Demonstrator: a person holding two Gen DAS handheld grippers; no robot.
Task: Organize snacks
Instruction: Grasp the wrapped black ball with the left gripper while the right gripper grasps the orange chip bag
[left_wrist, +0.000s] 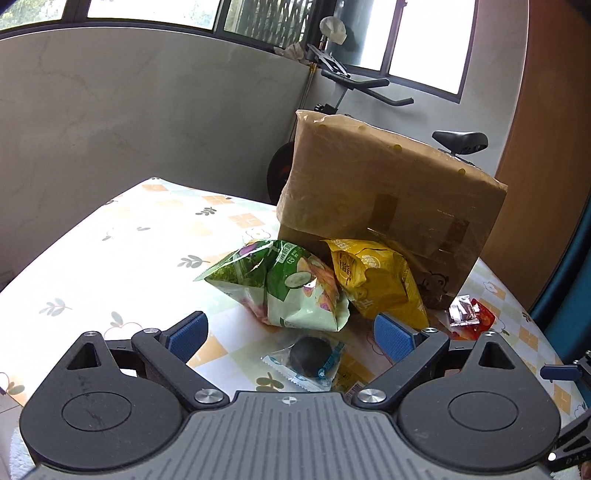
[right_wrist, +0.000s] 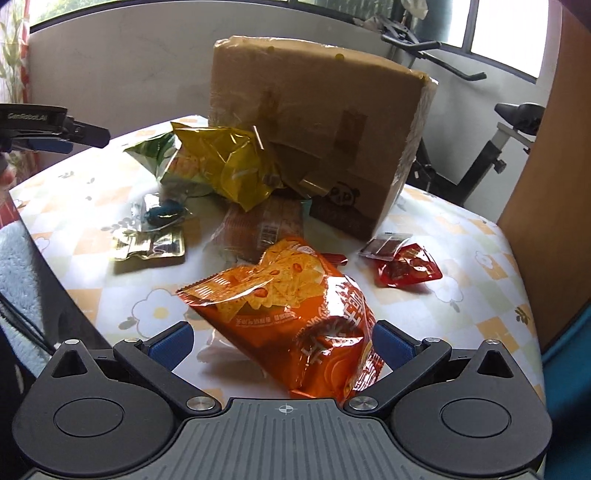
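Observation:
A taped cardboard box (left_wrist: 391, 195) stands on the flowered tablecloth (left_wrist: 110, 258), also in the right wrist view (right_wrist: 314, 122). A green chip bag (left_wrist: 284, 284) and a yellow bag (left_wrist: 376, 280) lean against it. My left gripper (left_wrist: 291, 338) is open, just above a clear packet with a dark round snack (left_wrist: 310, 362). My right gripper (right_wrist: 282, 343) is open around an orange chip bag (right_wrist: 295, 314) that lies between its pads, touching the right pad (right_wrist: 391, 347). The yellow bag (right_wrist: 229, 166) and green bag (right_wrist: 155, 155) show behind.
A red packet (right_wrist: 406, 267) and small dark packet (right_wrist: 384, 247) lie right of the box. A brown wrapped snack (right_wrist: 258, 229), a gold foil packet (right_wrist: 151, 247) and a blue-wrapped snack (right_wrist: 162, 214) lie mid-table. An exercise bike (left_wrist: 369, 85) stands behind. A wooden panel (right_wrist: 546, 184) stands at right.

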